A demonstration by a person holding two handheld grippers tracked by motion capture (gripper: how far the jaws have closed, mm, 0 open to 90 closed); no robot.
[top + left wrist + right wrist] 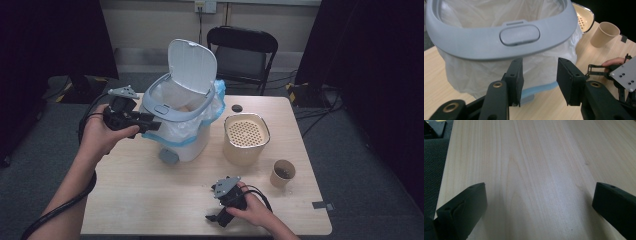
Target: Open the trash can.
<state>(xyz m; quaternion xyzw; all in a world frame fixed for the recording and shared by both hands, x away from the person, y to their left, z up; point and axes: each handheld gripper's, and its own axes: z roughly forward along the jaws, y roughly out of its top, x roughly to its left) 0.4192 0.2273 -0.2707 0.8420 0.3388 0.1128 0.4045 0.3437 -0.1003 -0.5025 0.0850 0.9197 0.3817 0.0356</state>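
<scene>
Pale wood surface point(150, 200), dark room; lidded bin point(182, 107) sits upper centre w/ lid up, liner bag point(486, 72) draped out; left hand-held gripper point(150, 120) part open, empty, at bin's front rim; right hand-held gripper point(216, 217) wide, empty, lower centre. Best approach: pinch liner edge squarely, avoid button point(519, 35).

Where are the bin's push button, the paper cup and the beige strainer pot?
push button point(519, 34), left gripper view, middle of the oval grey pad.
paper cup point(282, 173), high view, its side wall.
beige strainer pot point(243, 149), high view, its front wall.
</scene>
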